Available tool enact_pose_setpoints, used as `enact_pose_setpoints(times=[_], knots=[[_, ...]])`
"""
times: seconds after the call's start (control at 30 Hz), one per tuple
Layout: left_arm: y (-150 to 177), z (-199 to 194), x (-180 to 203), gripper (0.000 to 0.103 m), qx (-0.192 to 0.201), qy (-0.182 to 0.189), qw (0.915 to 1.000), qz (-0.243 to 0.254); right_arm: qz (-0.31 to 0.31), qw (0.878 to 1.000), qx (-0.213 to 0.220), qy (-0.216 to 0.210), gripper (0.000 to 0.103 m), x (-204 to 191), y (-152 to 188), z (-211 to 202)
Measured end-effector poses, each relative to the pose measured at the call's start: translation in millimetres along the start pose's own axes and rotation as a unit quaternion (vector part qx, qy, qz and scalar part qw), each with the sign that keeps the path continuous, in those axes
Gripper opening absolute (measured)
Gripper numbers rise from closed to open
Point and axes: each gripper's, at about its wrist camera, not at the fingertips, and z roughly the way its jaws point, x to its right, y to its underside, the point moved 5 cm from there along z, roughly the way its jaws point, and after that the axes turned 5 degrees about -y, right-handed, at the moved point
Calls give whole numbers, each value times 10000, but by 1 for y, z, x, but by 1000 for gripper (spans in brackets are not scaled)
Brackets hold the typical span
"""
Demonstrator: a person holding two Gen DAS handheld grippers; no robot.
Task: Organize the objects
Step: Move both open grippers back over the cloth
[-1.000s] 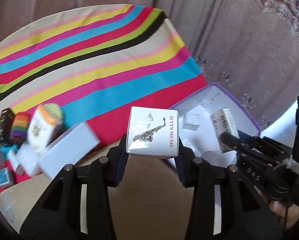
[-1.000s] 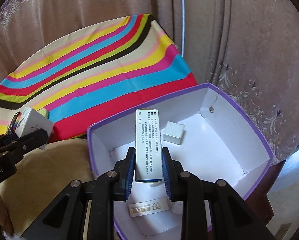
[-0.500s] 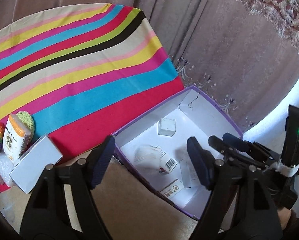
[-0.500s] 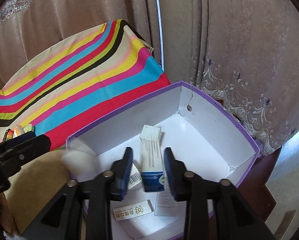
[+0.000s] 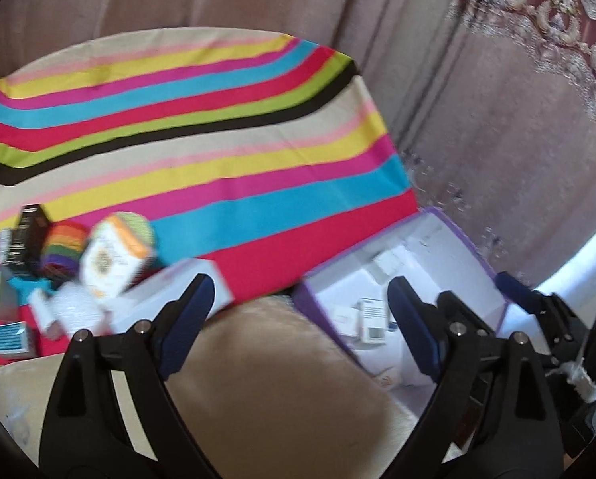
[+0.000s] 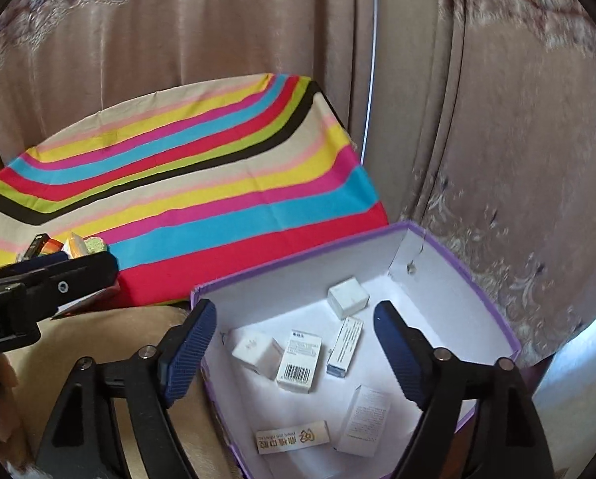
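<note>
A purple box [image 6: 290, 283] with white inside holds several small cartons. Among them are a white cube carton [image 6: 256, 349], a barcode carton [image 6: 300, 361] and a narrow blue-ended carton [image 6: 346, 347]. My right gripper [image 6: 294, 306] hovers over this box, its jaws opening with nothing between them. My left gripper [image 5: 298, 281] is above the near-left corner of the purple box [image 5: 471, 249], its jaws also opening and empty. On the striped cloth [image 5: 218, 151] to the left is a pile of loose items, including an orange-and-white carton [image 5: 114, 267] and a long white box [image 5: 170, 295].
A black carton [image 5: 28, 231], a rainbow-coloured item [image 5: 62, 251] and a blue-striped box [image 5: 10, 337] lie in the pile. A beige cushion [image 5: 278, 379] sits below the left gripper. Curtains [image 6: 497, 139] hang behind and right of the box. The left gripper [image 6: 46, 283] shows at the left edge.
Both grippers let go of their cartons, which now lie in the purple box. Both sets of jaws opened wide and drew back a little. The left view swung left toward the pile.
</note>
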Motion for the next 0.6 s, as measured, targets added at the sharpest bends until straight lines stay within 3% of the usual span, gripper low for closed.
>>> enact_pose_setpoints(times=[0.17, 0.33, 0.43, 0.6], knots=[[2, -19, -35, 92, 333, -432, 9973, -500, -255, 9993, 115, 248, 88, -18, -8, -4], [9, -36, -66, 93, 459, -687, 9959, -380, -614, 9973, 274, 290, 89, -42, -13, -10], [17, -45, -94, 93, 350, -652, 9958, -542, -748, 9961, 396, 261, 89, -56, -16, -14], [36, -56, -149, 93, 146, -803, 9895, -1197, -602, 9951, 82, -784, 89, -78, -15, -6]])
